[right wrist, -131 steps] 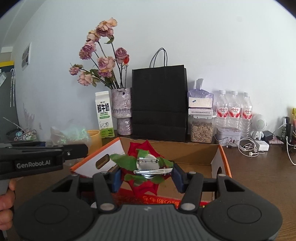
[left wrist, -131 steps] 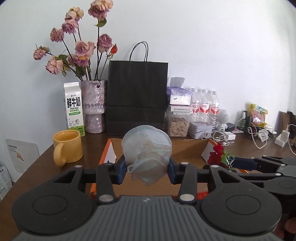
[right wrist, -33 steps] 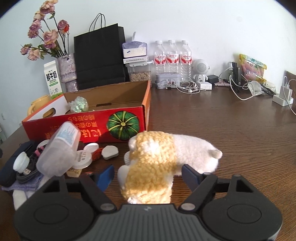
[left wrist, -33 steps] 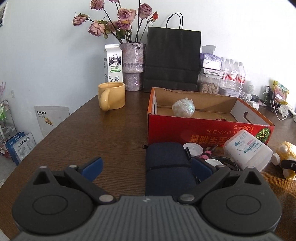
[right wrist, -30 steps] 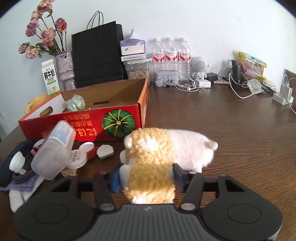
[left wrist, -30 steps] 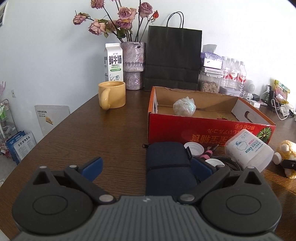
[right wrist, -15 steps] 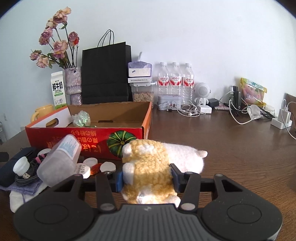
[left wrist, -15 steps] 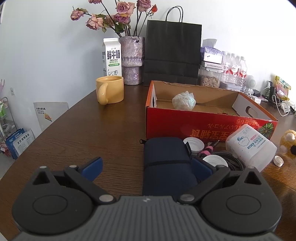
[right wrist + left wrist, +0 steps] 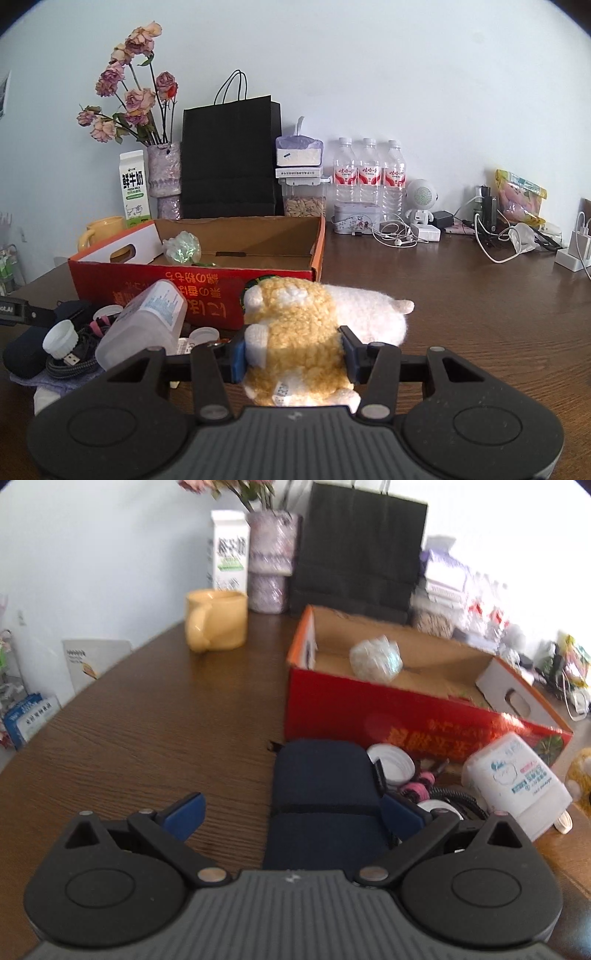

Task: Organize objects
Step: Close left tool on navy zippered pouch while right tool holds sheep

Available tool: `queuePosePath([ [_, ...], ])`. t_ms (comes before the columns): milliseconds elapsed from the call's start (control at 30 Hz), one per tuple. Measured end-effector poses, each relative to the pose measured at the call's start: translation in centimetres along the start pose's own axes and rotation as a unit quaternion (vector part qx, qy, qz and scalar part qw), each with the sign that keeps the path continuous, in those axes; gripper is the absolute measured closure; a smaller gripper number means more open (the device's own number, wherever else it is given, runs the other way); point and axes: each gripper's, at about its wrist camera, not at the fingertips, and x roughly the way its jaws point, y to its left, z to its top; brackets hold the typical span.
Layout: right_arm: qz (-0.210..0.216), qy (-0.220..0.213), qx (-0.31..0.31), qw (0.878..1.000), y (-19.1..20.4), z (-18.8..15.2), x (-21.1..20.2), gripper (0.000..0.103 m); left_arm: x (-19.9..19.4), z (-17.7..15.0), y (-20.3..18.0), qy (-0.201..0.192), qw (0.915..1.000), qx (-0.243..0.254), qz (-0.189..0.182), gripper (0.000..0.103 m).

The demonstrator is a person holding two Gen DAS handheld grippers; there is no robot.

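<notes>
Wooden table (image 9: 480, 295) before us, cluttered.
We are clamping the plush toy (image 9: 295, 332) in our right gripper (image 9: 293, 356); left gripper (image 9: 291, 812) is spreading wide around the navy pouch (image 9: 325, 797).

Fleecy plush toy (image 9: 299, 332), matt cardboard box (image 9: 207, 295), grained wooden table (image 9: 461, 288).

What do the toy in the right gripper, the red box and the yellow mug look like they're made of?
Toy: fluffy plush fabric, yellow and white, matte, with a sewn tag.
Red box: cardboard; glossy red print outside, bare brown inside, with a cut handle hole.
Yellow mug: probably glazed ceramic, thick-walled and smooth, though blur leaves it open.
</notes>
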Motion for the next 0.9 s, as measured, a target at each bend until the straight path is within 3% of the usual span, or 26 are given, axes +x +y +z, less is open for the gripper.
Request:
queuePosePath([
  [400,0.003,0.002,-0.001,1.0,0.1,-0.1,0.1,0.056,1.2,0.1,0.3,0.02,0.9997,-0.012,-0.009,0.0],
  [567,0.005,0.003,-0.002,1.0,0.1,-0.1,0.1,0.056,1.1,-0.1,0.2,0.017,0.9998,0.006,0.0,0.001],
  [700,0.007,0.003,-0.003,1.0,0.3,-0.1,0.1,0.056,1.2,0.0,-0.2,0.015,0.9996,0.019,-0.011,0.015],
  [767,0.008,0.003,-0.003,1.0,0.3,-0.1,0.1,0.056,0.9,-0.1,-0.3,0.012,0.9991,0.027,-0.029,0.033],
  [900,0.008,0.003,-0.003,1.0,0.4,-0.1,0.1,0.056,0.5,-0.4,-0.6,0.001,0.999,0.035,-0.026,0.038],
])
